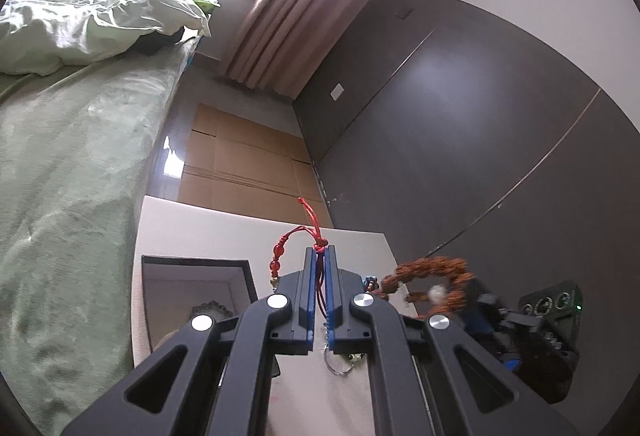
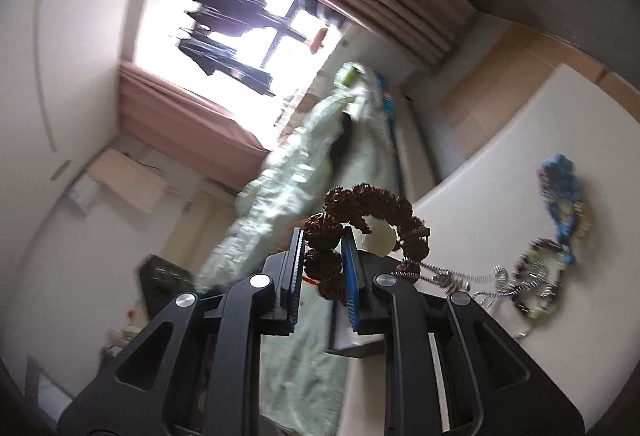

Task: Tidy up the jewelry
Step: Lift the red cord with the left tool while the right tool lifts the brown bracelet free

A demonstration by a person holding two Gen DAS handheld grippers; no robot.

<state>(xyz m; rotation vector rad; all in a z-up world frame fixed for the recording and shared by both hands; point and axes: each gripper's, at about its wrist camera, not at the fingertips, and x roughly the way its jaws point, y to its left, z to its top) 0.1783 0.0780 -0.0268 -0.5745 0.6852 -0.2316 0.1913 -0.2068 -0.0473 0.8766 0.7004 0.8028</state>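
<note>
My left gripper (image 1: pixel 319 252) is shut on a red cord bracelet (image 1: pixel 298 236) with red beads, held above the white table (image 1: pixel 224 232). A black jewelry box (image 1: pixel 196 276) with a white lining stands open at its lower left, a beaded piece inside. My right gripper (image 2: pixel 322 240) is shut on a brown rough-bead bracelet (image 2: pixel 376 207) with one white bead, lifted off the table; this bracelet also shows blurred in the left wrist view (image 1: pixel 432 276). A silver spring chain (image 2: pixel 460 274) hangs from it toward a bead bracelet (image 2: pixel 536 276) and a blue woven piece (image 2: pixel 562 191) on the table.
A bed with green bedding (image 1: pixel 72 155) runs along the table's left. Flattened cardboard (image 1: pixel 244 155) lies on the floor beyond the table. A dark wardrobe wall (image 1: pixel 460 115) stands on the right. A key ring (image 1: pixel 338 364) lies under my left gripper.
</note>
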